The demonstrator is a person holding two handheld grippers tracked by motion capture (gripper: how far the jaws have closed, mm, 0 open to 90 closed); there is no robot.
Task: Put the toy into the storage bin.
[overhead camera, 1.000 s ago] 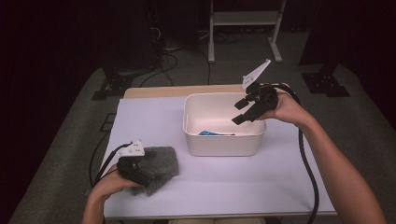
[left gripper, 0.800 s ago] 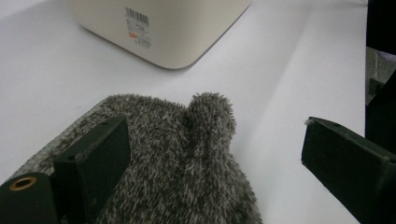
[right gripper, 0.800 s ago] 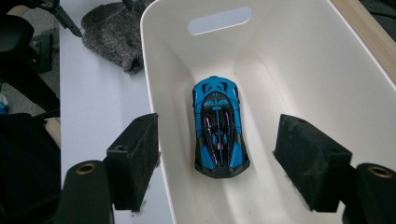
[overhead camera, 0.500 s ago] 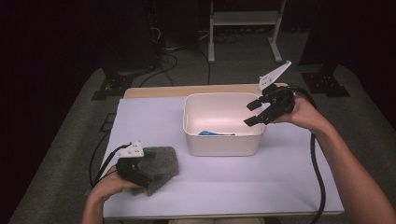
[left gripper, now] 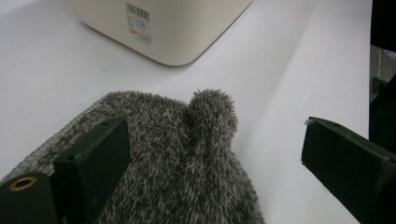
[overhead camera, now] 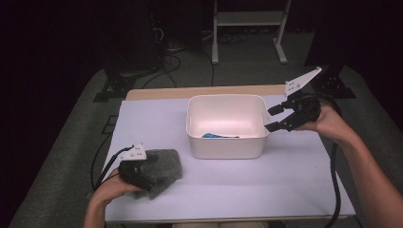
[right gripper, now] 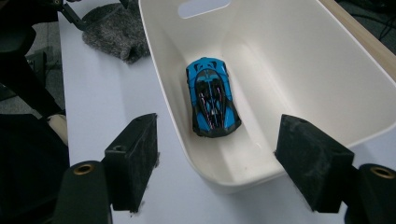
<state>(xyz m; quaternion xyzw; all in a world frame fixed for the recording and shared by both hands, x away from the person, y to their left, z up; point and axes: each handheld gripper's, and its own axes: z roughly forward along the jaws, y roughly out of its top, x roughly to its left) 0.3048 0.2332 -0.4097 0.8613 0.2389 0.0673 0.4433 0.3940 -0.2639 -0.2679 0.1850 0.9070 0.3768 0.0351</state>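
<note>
two grippers were out: the left gripper (overhead camera: 142,176) sat jaws wide over a grey fuzzy mitten (left gripper: 182,154) near the table's (overhead camera: 285,190) front left corner, while the right gripper (overhead camera: 274,118) hung wide and empty at the right rim of the white bin (overhead camera: 228,142) holding a blue toy car (right gripper: 212,98).

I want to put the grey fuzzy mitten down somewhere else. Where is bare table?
Bare white table lies in front of the tub, between the mitten and the table's right edge, and also left of the tub. Behind the tub only a narrow strip remains. The tub holds a blue toy car; the open right gripper crowds its right rim.
</note>
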